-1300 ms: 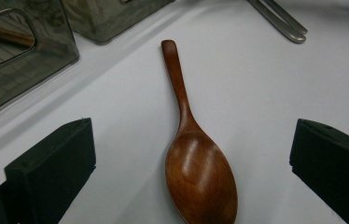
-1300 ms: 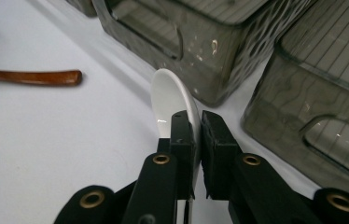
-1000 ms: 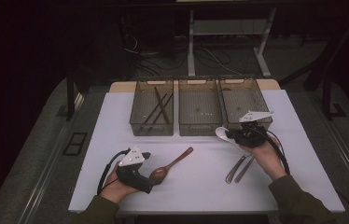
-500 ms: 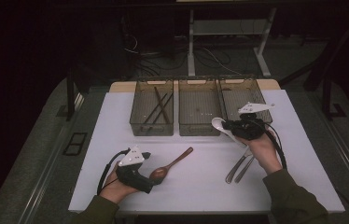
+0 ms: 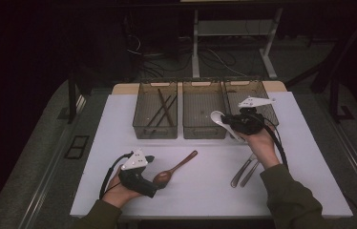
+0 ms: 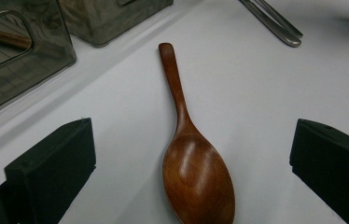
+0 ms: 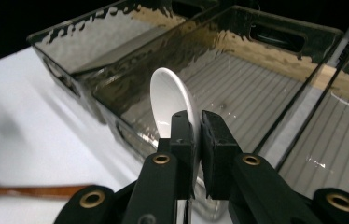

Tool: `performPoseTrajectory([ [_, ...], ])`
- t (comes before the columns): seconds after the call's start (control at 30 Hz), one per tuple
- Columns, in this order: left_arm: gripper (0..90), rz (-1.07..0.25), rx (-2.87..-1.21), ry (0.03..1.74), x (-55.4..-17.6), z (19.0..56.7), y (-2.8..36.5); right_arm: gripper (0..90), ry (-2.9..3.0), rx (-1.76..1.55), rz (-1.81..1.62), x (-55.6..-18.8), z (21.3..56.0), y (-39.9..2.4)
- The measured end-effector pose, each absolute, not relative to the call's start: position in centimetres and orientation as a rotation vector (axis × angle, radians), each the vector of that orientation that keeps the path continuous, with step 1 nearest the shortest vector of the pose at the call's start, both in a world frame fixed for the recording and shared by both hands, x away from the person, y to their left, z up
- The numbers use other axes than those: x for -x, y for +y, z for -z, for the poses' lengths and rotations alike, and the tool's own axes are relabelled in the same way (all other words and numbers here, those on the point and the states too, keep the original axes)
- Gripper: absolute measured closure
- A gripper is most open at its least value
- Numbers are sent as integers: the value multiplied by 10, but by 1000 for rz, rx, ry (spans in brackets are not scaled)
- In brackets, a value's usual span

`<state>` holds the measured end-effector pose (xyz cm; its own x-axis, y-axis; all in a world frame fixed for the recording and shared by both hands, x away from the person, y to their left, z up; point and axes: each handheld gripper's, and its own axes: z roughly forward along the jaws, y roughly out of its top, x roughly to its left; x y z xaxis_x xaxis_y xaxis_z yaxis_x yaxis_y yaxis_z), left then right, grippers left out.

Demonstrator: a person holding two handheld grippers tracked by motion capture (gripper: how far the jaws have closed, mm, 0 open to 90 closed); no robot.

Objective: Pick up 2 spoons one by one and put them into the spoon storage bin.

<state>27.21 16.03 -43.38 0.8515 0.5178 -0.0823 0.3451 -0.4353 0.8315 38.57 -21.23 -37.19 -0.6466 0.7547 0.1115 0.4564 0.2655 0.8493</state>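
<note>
A white spoon point(image 7: 170, 100) stands pinched between the jaws of the right gripper point(image 7: 196, 140), which are closed tight on it. In the high view this spoon point(image 5: 218, 118) sits right of centre, held over the front edge of the middle bin point(image 5: 203, 110) by the right gripper point(image 5: 243, 121). A left bin point(image 5: 156, 110) with dark sticks and a right bin point(image 5: 257, 95) flank it. Lower in the frame, a wooden spoon point(image 5: 174, 168) lies on the white table point(image 5: 200, 191). In the left gripper view the wooden spoon point(image 6: 193, 154) lies between the wide-open jaws of the left gripper point(image 6: 186, 158), which grips nothing. Metal cutlery point(image 5: 244, 171) lies at lower right.
</note>
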Motion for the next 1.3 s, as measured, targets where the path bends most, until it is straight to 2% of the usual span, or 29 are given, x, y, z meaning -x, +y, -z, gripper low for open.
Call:
performPoseTrajectory([
  [0.8,0,-225,-2062,628,-272,434,160,834,2184,-1158,-1335,-447,363,-180],
  [1.3,0,-222,-2063,627,-272,434,160,830,2280,-1212,-1185,-462,387,-161],
])
